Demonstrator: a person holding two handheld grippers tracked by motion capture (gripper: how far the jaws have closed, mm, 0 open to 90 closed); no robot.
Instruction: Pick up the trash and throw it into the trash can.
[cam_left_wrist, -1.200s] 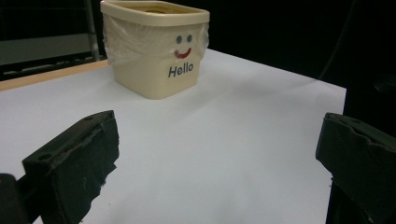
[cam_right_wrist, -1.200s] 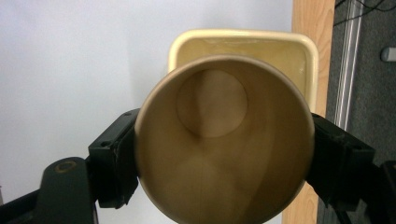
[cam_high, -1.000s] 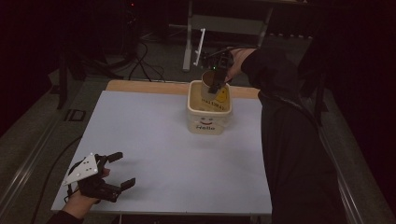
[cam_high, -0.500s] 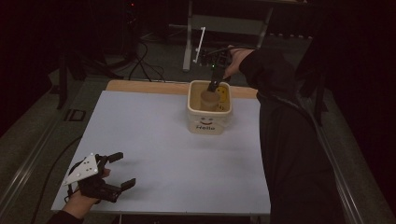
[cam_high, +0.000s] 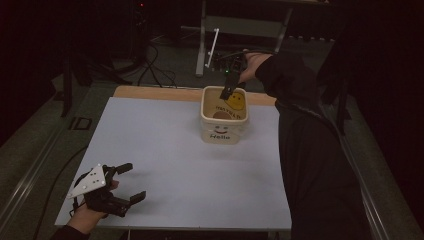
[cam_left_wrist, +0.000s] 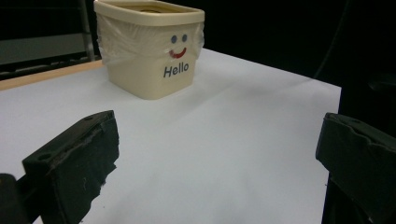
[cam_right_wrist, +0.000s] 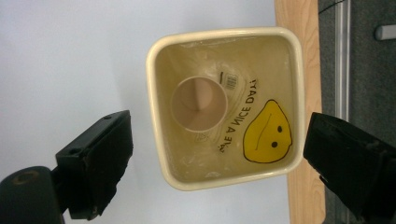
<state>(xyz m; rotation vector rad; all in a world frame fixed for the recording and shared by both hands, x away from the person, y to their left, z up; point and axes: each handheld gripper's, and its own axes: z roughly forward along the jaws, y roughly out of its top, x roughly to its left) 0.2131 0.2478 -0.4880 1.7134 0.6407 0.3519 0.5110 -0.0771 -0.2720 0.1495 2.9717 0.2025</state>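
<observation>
Right gripper (cam_high: 227, 91) hangs above the cream bin (cam_high: 223, 131) at the desk's (cam_high: 165, 150) one o'clock edge; its jaws have just been opening, wide with nothing between them. A brown paper cup (cam_right_wrist: 199, 103) lies inside the bin. Left gripper (cam_high: 125, 182), also spread and empty, rests at seven o'clock. Lifting away carelessly could clip the bin's rim and tip it.

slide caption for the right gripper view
Open right gripper above cream bin, brown paper cup inside.
</observation>
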